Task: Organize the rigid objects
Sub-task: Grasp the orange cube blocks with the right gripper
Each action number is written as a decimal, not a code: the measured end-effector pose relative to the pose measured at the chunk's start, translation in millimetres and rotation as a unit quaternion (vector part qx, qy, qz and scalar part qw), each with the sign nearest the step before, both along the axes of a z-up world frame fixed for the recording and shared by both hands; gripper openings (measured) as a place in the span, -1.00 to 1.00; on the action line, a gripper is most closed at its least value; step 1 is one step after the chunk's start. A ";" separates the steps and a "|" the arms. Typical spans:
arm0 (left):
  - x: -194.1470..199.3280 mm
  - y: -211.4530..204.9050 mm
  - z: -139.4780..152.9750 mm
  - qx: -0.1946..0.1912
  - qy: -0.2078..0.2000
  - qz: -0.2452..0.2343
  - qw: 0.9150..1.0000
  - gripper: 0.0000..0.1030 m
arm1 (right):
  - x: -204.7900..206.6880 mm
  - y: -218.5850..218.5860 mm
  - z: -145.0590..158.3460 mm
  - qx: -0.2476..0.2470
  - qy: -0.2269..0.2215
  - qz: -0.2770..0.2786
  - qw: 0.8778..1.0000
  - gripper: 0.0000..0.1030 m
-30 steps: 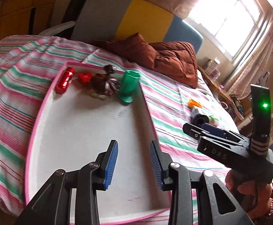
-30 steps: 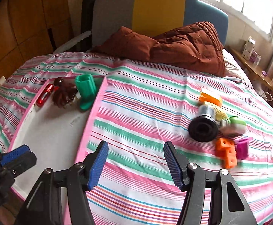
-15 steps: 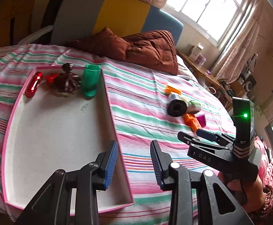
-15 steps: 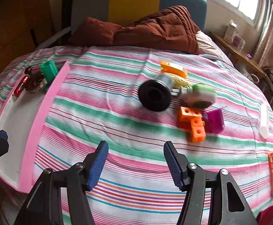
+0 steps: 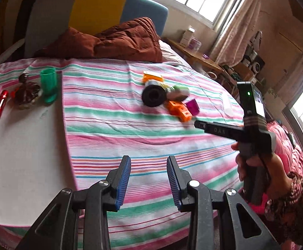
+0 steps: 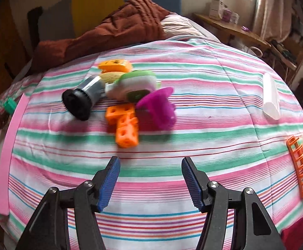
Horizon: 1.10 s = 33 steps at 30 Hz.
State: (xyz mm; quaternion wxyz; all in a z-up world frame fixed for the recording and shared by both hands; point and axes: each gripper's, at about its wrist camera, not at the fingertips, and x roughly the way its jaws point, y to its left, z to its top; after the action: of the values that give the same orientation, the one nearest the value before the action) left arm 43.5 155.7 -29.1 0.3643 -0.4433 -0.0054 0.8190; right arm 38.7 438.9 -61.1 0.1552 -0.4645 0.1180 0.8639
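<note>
A pile of small rigid items lies on the striped bedspread: a black-capped silver cylinder [image 6: 78, 102], an orange perforated block [image 6: 124, 125], a purple piece [image 6: 159, 108], a white-and-green gadget [image 6: 132, 85] and an orange clip [image 6: 115, 65]. My right gripper [image 6: 150, 162] hovers open just short of the pile, nothing between its fingers. My left gripper [image 5: 149, 162] is open and empty over the bedspread, beside the white tray [image 5: 22, 145] with a pink rim. At the tray's far end are a red item [image 5: 0, 104], a dark brown figure [image 5: 26, 93] and a green cup [image 5: 49, 85].
A white translucent tube [image 6: 271, 95] and an orange rack [image 6: 301, 166] lie at the bed's right side. A brown quilt [image 5: 120, 41] is bunched at the headboard. A hand [image 5: 255, 166] holds the right gripper [image 5: 197, 123]. A cluttered wooden shelf stands beyond the bed.
Both grippers have swung right, away from the tray and toward the pile. The pile is now nearer and centred ahead of the right gripper. Neither jaw opening has changed.
</note>
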 end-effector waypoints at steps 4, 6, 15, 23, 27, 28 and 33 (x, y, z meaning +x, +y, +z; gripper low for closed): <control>4.1 14.8 -1.4 -0.009 -0.001 -0.014 1.000 -0.31 | -6.5 7.9 -1.6 -0.038 0.012 0.004 0.999 0.18; 3.9 18.8 -1.6 -0.011 -0.002 -0.015 1.000 -0.31 | -14.1 1.3 -2.6 -0.041 0.015 0.019 0.999 0.11; 0.7 25.6 -8.1 -0.029 -0.009 -0.007 0.999 -0.31 | -59.1 -16.5 -20.1 -0.028 0.012 0.052 0.998 -0.26; -16.4 41.5 -3.5 -0.026 -0.015 0.004 1.000 -0.31 | -50.6 -8.5 -17.6 -0.054 -0.007 0.040 0.998 -0.50; -35.0 59.9 12.2 -0.023 0.004 0.011 1.000 -0.31 | -32.3 -2.6 -17.4 -0.101 -0.040 0.026 0.994 -0.50; -41.6 66.0 16.1 -0.022 0.010 0.015 1.000 -0.31 | -26.1 -1.5 -18.4 -0.109 -0.044 0.024 0.993 -0.50; -79.2 103.6 22.5 -0.029 0.021 0.029 0.999 -0.31 | -5.1 4.4 -20.4 -0.148 -0.028 0.004 0.989 -0.50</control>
State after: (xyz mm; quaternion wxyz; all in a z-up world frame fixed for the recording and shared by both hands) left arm -35.7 259.3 -6.6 0.3269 -0.4358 0.0135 0.8385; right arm 33.6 443.3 -81.5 0.0847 -0.5072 0.2380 0.8240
